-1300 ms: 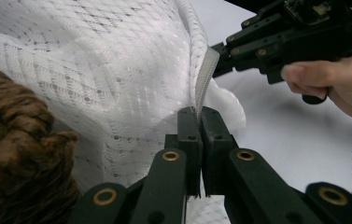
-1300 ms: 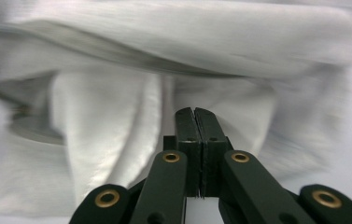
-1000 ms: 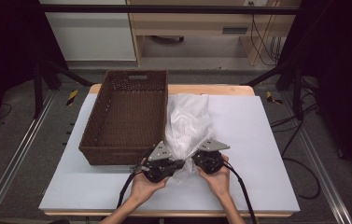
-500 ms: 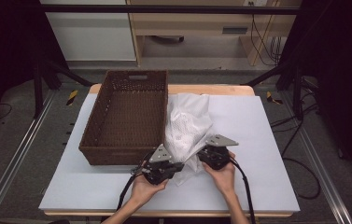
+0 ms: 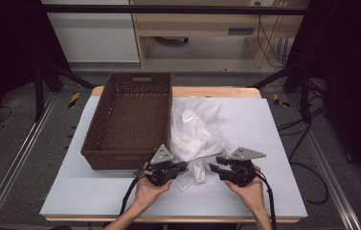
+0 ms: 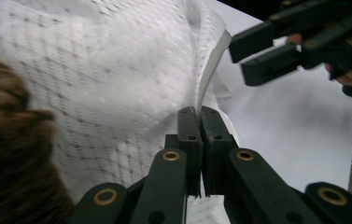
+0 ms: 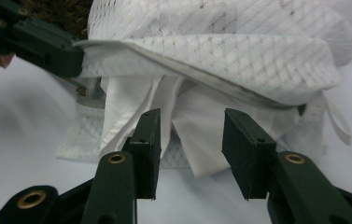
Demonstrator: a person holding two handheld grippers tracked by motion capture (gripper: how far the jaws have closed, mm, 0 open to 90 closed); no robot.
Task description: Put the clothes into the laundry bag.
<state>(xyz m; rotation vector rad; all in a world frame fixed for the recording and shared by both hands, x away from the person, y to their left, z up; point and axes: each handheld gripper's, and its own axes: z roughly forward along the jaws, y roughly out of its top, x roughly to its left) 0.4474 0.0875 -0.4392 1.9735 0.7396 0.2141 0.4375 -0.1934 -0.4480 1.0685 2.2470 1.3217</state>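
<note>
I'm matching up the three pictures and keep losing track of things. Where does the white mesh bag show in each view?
High view: the white mesh bag lies mid-table, against the right wall of the brown wicker basket.
Left gripper view: the bag covers the upper left, its edge pinched in the left gripper.
Right gripper view: the bag spans the top, beyond the open right gripper.
Shared landmark: the basket beside the bag.
</note>
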